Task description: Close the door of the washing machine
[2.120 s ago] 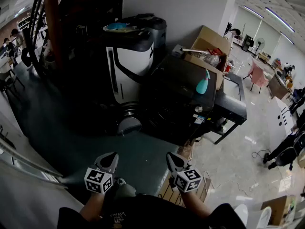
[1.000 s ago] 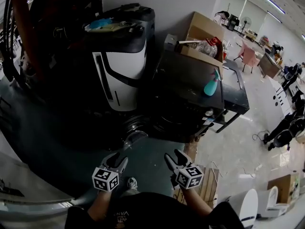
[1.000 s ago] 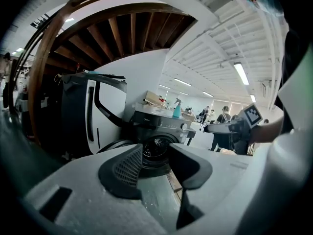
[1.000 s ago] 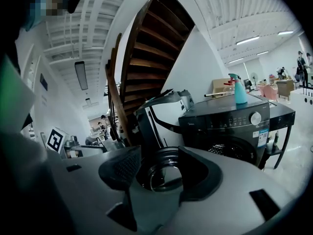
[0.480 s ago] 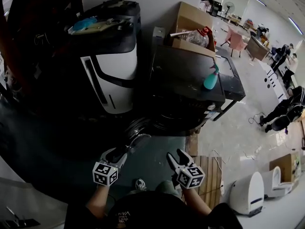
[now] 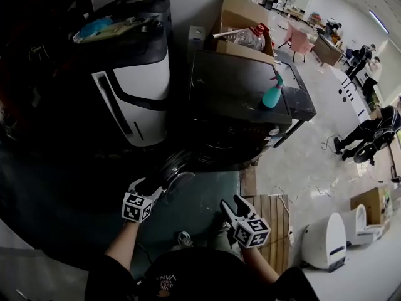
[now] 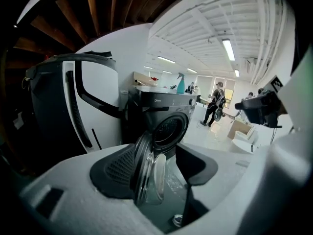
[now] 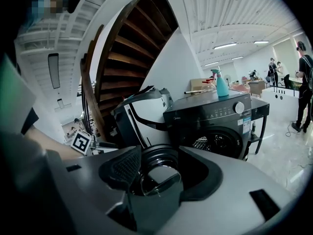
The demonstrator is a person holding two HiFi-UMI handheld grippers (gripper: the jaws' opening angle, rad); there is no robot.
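Note:
A dark front-loading washing machine stands in the middle of the head view. Its round glass door hangs open at its lower left. My left gripper is right at that door with its jaws opening. In the left gripper view the door shows edge-on between the spread jaws, with the drum opening behind it. My right gripper hangs farther back to the right, open and holding nothing. Past its jaws the right gripper view shows the door and the washing machine.
A large white and black appliance stands left of the washer. A teal spray bottle sits on the washer's top and a cardboard box behind it. A wooden pallet lies at the right. People stand far right. A wooden staircase rises overhead.
My left gripper has moved forward and down to the open door, and its jaws have spread. The right gripper has shifted only a little. The head view has swung toward the washer.

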